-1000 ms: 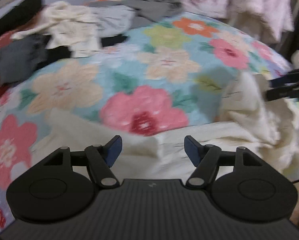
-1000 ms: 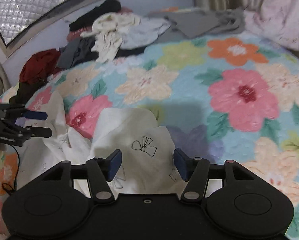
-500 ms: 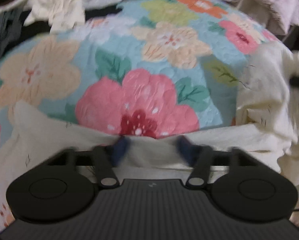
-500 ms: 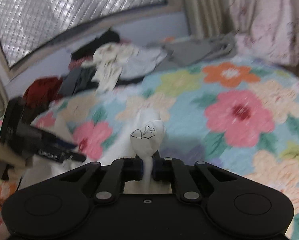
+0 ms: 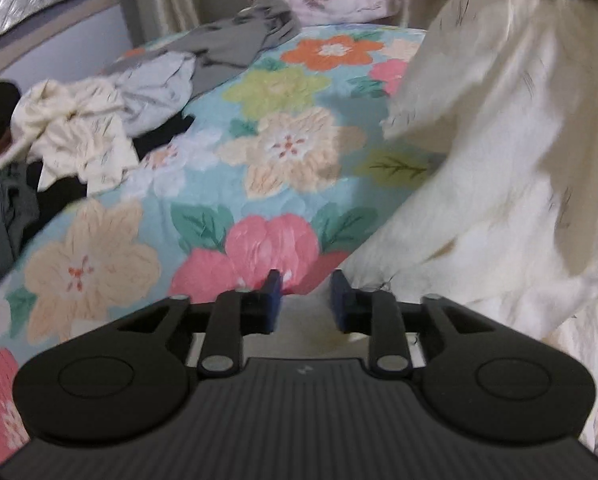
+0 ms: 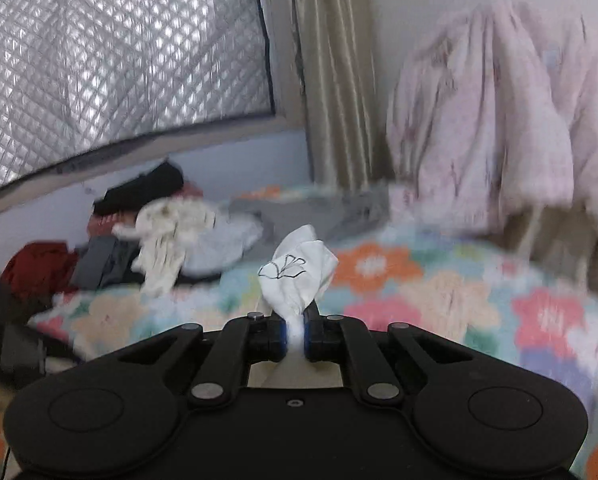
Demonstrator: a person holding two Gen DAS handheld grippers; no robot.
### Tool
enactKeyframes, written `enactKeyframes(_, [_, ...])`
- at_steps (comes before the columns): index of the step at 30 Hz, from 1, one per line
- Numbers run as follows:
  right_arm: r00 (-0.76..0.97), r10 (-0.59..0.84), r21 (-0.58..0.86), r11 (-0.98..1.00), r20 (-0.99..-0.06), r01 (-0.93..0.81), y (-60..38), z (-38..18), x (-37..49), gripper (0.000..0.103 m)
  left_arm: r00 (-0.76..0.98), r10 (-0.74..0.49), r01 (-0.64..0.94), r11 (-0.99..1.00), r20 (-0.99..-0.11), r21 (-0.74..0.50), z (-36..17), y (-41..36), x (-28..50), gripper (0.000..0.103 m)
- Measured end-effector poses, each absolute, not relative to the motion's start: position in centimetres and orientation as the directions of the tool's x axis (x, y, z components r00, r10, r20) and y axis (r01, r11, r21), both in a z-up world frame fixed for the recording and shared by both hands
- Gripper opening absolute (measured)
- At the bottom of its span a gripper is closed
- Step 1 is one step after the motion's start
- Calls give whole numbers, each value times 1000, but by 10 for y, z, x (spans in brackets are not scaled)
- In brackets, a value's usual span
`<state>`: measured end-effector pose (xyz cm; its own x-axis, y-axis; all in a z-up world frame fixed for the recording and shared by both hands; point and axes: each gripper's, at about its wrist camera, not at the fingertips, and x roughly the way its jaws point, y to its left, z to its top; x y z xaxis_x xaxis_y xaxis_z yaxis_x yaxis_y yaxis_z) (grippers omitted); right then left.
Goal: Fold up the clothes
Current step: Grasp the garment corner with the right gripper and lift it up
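R gripper pinches a bunched fold of the cream garment, tuft poking up at 12 o'clock. L gripper jaws part-open, just been widening; garment's hem sits in the gap, pads not pressing. Rest of the cloth hangs at 2 o'clock over the floral bedspread. Clothes pile at 10.

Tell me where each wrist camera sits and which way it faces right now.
Left wrist: behind the left gripper, angled down at the floral bedspread; cream garment rises at right.
Right wrist: behind the right gripper, pinching that garment, facing the quilted window cover.
Shared: bedspread, garment, clothes pile.
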<state>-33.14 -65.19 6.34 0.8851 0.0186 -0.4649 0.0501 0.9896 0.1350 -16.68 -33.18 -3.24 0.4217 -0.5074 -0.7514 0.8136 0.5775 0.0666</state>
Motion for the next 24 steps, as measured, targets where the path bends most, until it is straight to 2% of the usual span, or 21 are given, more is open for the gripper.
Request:
enactKeyframes(4, [801, 10, 181, 976, -598, 123, -666, 15, -344, 9, 419, -524, 829, 554, -742, 77, -33, -333, -168, 51])
enactKeyframes(6, [752, -24, 161, 972, -658, 172, -673, -2, -345, 9, 392, -560, 842, 538, -730, 39, -35, -335, -166, 62])
enactKeyframes(7, [737, -28, 162, 969, -675, 184, -678, -8, -345, 10, 354, -598, 863, 504, -719, 6, -36, -336, -168, 73])
enactKeyframes(8, [731, -20, 177, 965, -682, 192, -682, -11, -345, 10, 300, -643, 894, 446, -705, -26, -37, -337, -173, 77])
enactKeyframes(11, [733, 5, 225, 953, -681, 202, -689, -15, -340, 11, 267, -612, 927, 374, -744, 26, -46, -357, -186, 78])
enactKeyframes(13, [728, -8, 200, 959, -686, 200, -684, -15, -338, 11, 270, -585, 925, 378, -765, 37, -54, -366, -186, 78])
enactKeyframes(14, [727, -13, 188, 963, -687, 195, -681, -14, -338, 12, 259, -585, 924, 381, -768, 21, -57, -368, -185, 76])
enactKeyframes(15, [728, -10, 185, 965, -686, 188, -679, -14, -338, 12, 248, -586, 923, 385, -771, 5, -60, -370, -183, 69])
enactKeyframes(17, [732, 1, 189, 966, -681, 175, -674, -15, -339, 12, 223, -592, 918, 394, -775, -37, -61, -369, -180, 26])
enactKeyframes(20, [748, 15, 185, 972, -664, 144, -668, -14, -337, 12, 213, -628, 925, 376, -749, -52, -52, -365, -185, 9])
enactKeyframes(22, [762, 47, 211, 970, -645, 119, -667, -10, -334, 12, 226, -644, 922, 383, -731, -52, -43, -362, -184, 7])
enactKeyframes(24, [793, 117, 307, 947, -598, 91, -670, -2, -331, 12, 240, -662, 917, 395, -710, -58, -33, -360, -182, 6])
